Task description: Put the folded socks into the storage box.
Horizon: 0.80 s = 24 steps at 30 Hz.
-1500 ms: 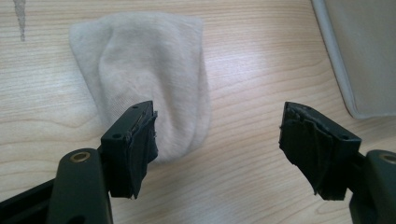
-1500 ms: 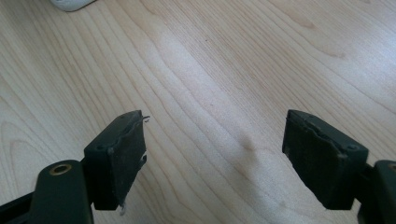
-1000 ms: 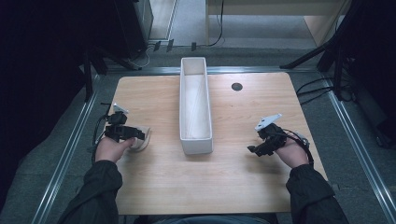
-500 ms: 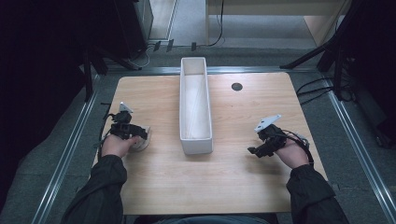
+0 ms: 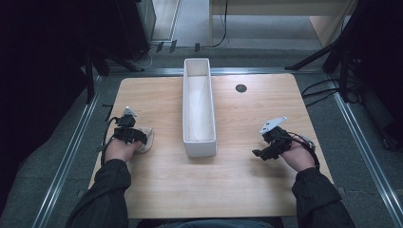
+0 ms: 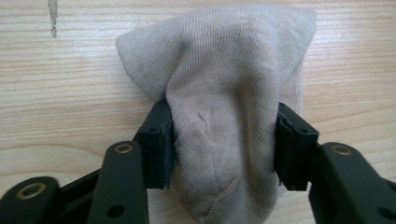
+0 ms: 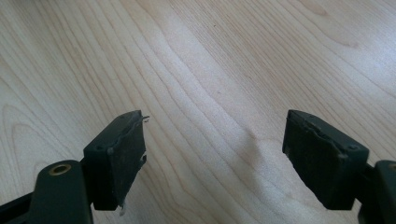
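A beige balled sock [image 6: 224, 116] lies on the wooden table [image 5: 228, 180] at its left side, also seen as the sock [image 5: 146, 138] from above. My left gripper [image 6: 224, 144] has a jaw pressed against each side of it, and the cloth is squeezed narrow between the pads. In the high view, the left gripper [image 5: 137, 137] sits low on the table, pointing right. My right gripper [image 5: 259, 154] hovers near the table's right side, pointing left. Its jaws stand wide apart, and the right gripper [image 7: 215, 158] has bare wood between them.
A long white tray [image 5: 200, 148] runs front to back along the middle of the table, between the two grippers; its inside looks bare. A small black round hole [image 5: 241, 88] sits at the back right. Metal rails and dark stands flank the table.
My left gripper has edged slightly right, toward the sock. The right gripper and the tray have not moved.
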Available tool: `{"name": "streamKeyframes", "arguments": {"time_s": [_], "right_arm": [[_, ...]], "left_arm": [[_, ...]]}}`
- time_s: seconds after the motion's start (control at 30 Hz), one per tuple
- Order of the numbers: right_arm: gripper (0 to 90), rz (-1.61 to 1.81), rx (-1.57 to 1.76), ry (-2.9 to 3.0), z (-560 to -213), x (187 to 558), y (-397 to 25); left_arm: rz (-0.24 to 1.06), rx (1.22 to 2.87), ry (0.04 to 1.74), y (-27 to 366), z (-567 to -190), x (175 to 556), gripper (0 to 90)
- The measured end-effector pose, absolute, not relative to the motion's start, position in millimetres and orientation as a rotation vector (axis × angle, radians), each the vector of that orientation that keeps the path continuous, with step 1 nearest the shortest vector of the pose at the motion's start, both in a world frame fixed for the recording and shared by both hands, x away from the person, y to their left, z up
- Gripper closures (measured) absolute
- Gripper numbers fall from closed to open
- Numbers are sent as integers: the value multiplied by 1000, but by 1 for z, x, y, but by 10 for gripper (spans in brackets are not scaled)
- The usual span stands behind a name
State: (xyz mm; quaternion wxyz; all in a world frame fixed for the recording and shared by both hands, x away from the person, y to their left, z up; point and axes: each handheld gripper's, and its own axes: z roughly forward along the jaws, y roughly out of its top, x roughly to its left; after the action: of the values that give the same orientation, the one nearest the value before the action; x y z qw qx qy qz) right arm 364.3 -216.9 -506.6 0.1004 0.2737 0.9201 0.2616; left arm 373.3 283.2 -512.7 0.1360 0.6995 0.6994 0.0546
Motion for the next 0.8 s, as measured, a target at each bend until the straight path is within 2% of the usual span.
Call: {"name": "streamKeyframes", "arguments": {"time_s": [0.07,0.1,0.13,0.17,0.3,0.43,0.53,0.8], "right_arm": [[211,775,808,2719,-507,364,-217],[211,777,806,2719,-507,364,-217],[211,777,806,2719,-507,364,-217],[211,785,808,2718,-507,364,-217],[211,797,807,2713,-507,365,-217],[212,797,809,2712,-507,365,-217],[211,795,805,2713,-507,365,-217],[212,792,806,2715,-507,365,-217]], "left_arm": [[173,2052,2011,282,-513,373,490],[179,2064,1999,282,-513,373,527],[179,2065,1990,282,-512,372,527],[167,2051,1992,282,-512,372,580],[142,2044,1992,285,-512,373,627],[121,2029,2004,287,-511,374,643],[46,1951,2043,294,-508,376,651],[3,1956,2014,290,-494,378,661]]}}
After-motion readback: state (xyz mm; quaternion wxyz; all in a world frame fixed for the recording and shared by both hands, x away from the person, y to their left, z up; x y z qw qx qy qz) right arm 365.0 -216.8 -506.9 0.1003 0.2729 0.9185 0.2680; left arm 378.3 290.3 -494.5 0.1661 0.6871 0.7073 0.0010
